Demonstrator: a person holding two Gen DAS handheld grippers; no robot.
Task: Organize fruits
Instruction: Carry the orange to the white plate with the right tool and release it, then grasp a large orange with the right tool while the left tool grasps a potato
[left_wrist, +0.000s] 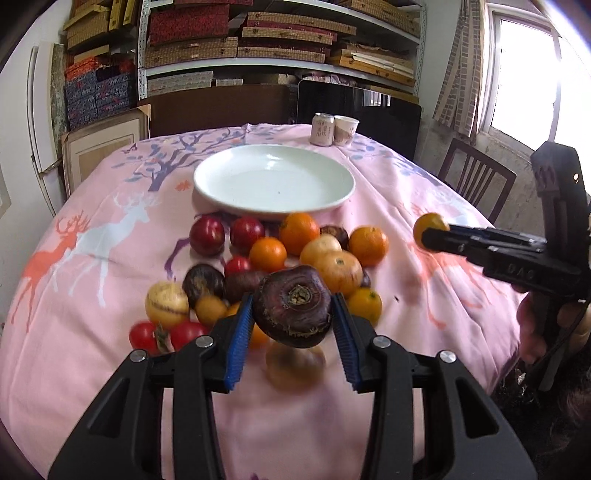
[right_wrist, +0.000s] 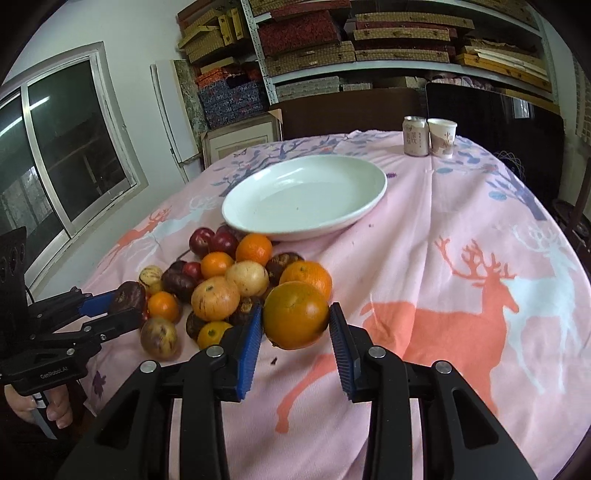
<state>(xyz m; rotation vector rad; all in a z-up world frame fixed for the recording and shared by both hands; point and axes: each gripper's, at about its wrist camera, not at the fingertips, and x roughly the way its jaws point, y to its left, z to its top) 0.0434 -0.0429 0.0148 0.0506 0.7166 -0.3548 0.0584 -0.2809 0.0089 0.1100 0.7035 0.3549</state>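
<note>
Both grippers are loaded: the left gripper (left_wrist: 293, 317) pinches a dark purple fruit (left_wrist: 293, 304) between its blue pads, and the right gripper (right_wrist: 295, 325) clamps an orange (right_wrist: 295, 314). Each fruit hangs clear of the pink cloth (right_wrist: 443, 258), on the near side of the plate (right_wrist: 258, 218). That white plate is bare. The fruit pile (right_wrist: 229, 280) lies against the plate's near rim, some pieces touching it.

The step in hand looks like carrying both fruits to the plate. To do it well, each gripper should pass high over the pile, so that no hanging fruit knocks one rolling. The purple fruit sits off-centre in the pads, so a level, steady carry seems wise. Setting the two down well apart on the plate, low over its floor before letting go, would keep them from rolling into each other or over the rim. One gripper going first would avoid a clash above the plate.
</note>
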